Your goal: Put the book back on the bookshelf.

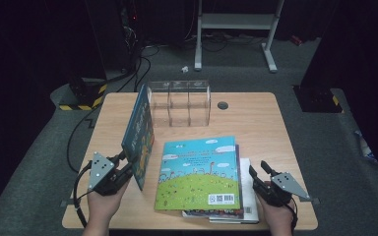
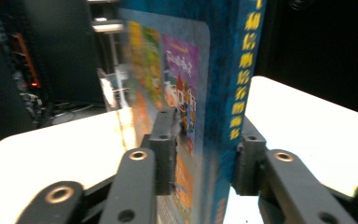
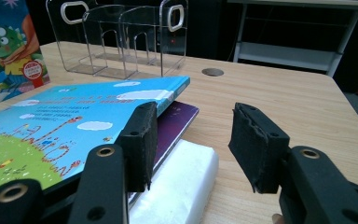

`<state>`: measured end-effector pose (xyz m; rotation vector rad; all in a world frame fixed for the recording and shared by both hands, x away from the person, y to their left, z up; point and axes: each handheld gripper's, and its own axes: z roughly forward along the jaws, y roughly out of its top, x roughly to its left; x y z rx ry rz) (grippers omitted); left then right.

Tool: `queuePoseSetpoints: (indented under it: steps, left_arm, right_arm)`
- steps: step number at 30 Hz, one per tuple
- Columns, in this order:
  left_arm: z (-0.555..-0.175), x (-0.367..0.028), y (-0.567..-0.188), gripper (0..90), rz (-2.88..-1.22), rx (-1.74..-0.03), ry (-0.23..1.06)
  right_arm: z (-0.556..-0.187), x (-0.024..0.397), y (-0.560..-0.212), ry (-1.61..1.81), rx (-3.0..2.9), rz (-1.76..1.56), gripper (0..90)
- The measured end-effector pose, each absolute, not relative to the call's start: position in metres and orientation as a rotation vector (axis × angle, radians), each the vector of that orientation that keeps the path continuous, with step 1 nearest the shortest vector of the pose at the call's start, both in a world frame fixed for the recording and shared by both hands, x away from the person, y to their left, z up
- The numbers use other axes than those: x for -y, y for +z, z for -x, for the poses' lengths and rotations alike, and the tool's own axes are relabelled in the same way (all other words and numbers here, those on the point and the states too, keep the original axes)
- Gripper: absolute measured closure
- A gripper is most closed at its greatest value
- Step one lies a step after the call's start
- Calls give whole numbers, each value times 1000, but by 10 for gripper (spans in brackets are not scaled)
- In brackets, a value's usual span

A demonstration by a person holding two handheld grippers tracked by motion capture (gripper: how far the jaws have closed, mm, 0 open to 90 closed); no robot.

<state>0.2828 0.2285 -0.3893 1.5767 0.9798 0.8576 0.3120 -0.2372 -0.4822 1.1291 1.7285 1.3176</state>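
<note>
At the lower left of the high view, the left gripper (image 1: 126, 162) is seen clamped on the near lower edge of a blue-covered, hardbound picture book (image 1: 139, 132), which is held upright on its edge and leans slightly, its upper corner reaching toward the middle left of the frame. In the left gripper view the same book (image 2: 200, 93) rises from between the two black jaws in the centre of the frame, its spine with yellow lettering beside the right jaw and its colourful cover against the left jaw; both pads are pressed to it.

The book stands just beside a clear acrylic book rack with dividers (image 1: 179, 102), which is placed at the upper middle of the light wooden table (image 1: 256, 118).

At the lower right of the high view, the right gripper (image 1: 257, 171) is held with its jaws parted and nothing between them. It is set just beside a flat stack of books topped by a sky-blue and green picture book (image 1: 200, 172), which lies in the lower centre. In the right gripper view, the stack (image 3: 60, 130) lies at the left, beside the left jaw, with bare tabletop seen between the pads.
</note>
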Motion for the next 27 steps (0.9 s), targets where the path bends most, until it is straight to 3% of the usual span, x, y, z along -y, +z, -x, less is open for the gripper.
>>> queuePoseSetpoints:
  steps: [5, 8, 27]
  left_arm:
    - [-282, -240, -389, 787, -1550, -1034, 901]
    - [-284, -248, -390, 780, -1535, -1040, 856]
    - [-282, -261, -387, 822, -1474, -1086, 881]
  right_arm:
    - [-312, 236, -482, 1318, -1733, -1125, 507]
    - [-312, 235, -483, 1316, -1737, -1123, 507]
    - [-313, 237, -485, 1315, -1740, -1134, 508]
